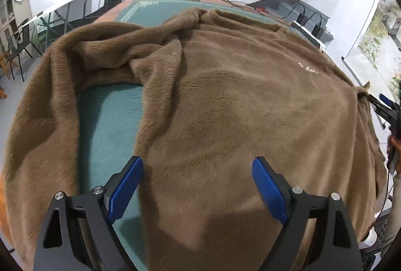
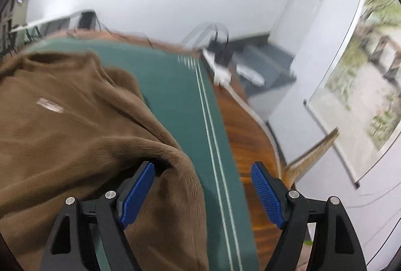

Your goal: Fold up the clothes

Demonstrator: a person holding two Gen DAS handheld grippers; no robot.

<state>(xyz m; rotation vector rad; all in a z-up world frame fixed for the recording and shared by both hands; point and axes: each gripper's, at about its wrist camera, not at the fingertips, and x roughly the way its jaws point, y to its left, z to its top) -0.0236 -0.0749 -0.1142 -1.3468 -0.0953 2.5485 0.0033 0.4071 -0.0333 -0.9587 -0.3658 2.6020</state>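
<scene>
- Left wrist view: the brown fleece garment (image 1: 225,100) lies spread over the green mat (image 1: 107,120) on the table, body mostly flat, with one sleeve looping round toward the table's left edge and leaving a bare window of mat inside the loop.
- The left gripper (image 1: 198,185) hangs over the near hem with its jaws wide apart and nothing between them; one blue pad is above the mat, the other above fleece.
- Right wrist view: the right gripper (image 2: 203,190) is also spread open and empty, straddling the garment's right-hand border where a thick ridge of fleece rises near the mat's white stripes (image 2: 213,145) and the wooden table edge (image 2: 250,135).
- Judgement: the garment lies open, not yet a tidy packet, so a gather of an edge seems to be in hand.
- To do it well, I would bite the full pile thickness, both layers, close to the hem.
- Lifting both sides level should stop the heavy fleece sagging or dragging the mat.
- The blur in the right view hides finer detail there.
</scene>
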